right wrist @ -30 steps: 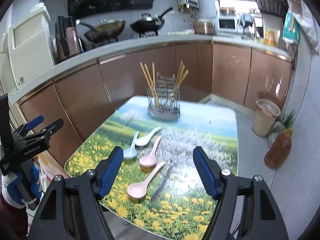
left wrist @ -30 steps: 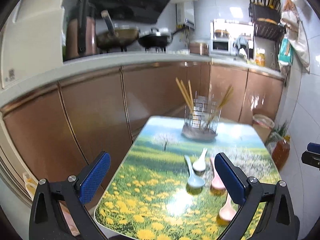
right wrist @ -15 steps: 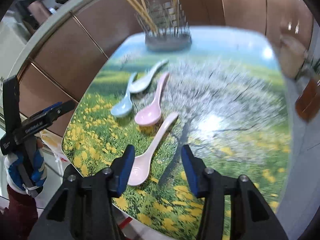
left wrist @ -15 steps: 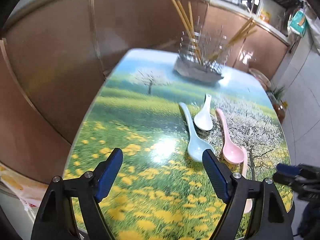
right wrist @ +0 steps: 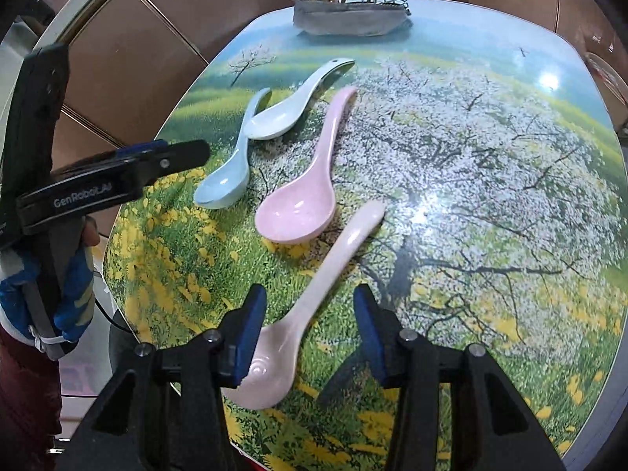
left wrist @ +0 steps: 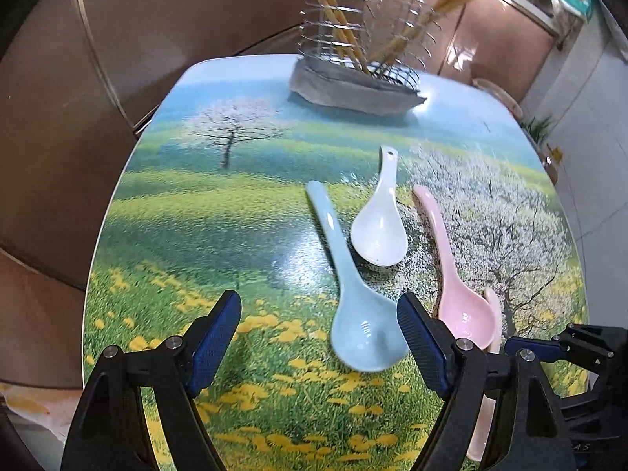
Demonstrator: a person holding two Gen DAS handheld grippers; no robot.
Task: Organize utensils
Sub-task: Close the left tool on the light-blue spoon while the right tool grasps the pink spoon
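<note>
The right gripper (right wrist: 308,324) hangs over the near edge of the table (right wrist: 490,149), its jaws part-open and gripping nothing. They straddle the neck of the pale pink spoon (right wrist: 310,302), whose bowl lies beside the left blue pad; whether that pad touches it cannot be told. The stance suits a pinch across the narrow handle.

The left gripper (left wrist: 320,339) stands wider and empty near the table's near-left corner, with the blue spoon (left wrist: 353,294) and its bowl just inside the right pad.

Farther in lie the pink spoon (right wrist: 306,200) and the white spoon (right wrist: 290,104), the latter seemingly overlapping the blue handle. All four look like glazed ceramic: smooth, glossy, deep-bowled.

At the far edge stands a wire rack (left wrist: 353,51) holding chopsticks (left wrist: 337,23), the likely destination. The tabletop is glossy, printed with a meadow.
</note>
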